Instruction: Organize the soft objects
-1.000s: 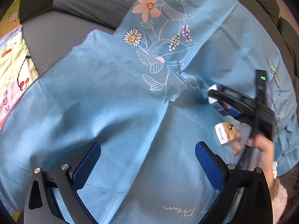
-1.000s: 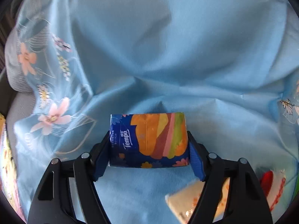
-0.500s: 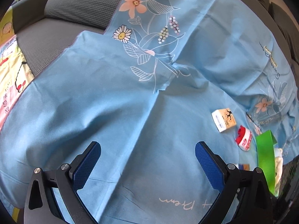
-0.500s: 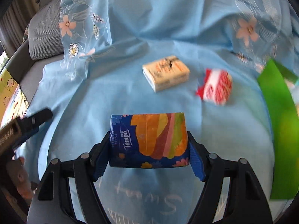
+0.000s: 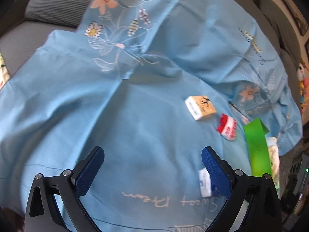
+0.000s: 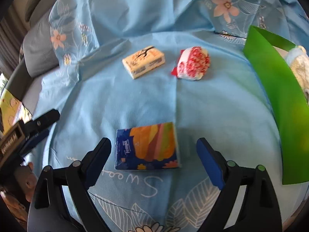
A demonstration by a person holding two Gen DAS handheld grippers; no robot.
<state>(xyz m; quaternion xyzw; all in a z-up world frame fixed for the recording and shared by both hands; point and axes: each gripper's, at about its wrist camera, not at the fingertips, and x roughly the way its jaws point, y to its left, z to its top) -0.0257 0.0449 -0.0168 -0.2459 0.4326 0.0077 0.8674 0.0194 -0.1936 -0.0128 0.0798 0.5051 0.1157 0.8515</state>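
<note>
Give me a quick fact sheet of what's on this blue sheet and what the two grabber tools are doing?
Surface: blue floral bedsheet
Blue Tempo tissue pack: lying on the sheet between the right gripper fingers, neither pad touching it
Right gripper: jaws opening, pack let go
Left gripper: open, nothing between its fingers
Cream tissue pack: beyond the blue pack
Red-and-white bundle: beside the cream pack
Green container: at the right, something fluffy inside

Black hand-held gripper (image 6: 154, 160), textured blue pads (image 5: 88, 172), seemingly silver screws
</note>
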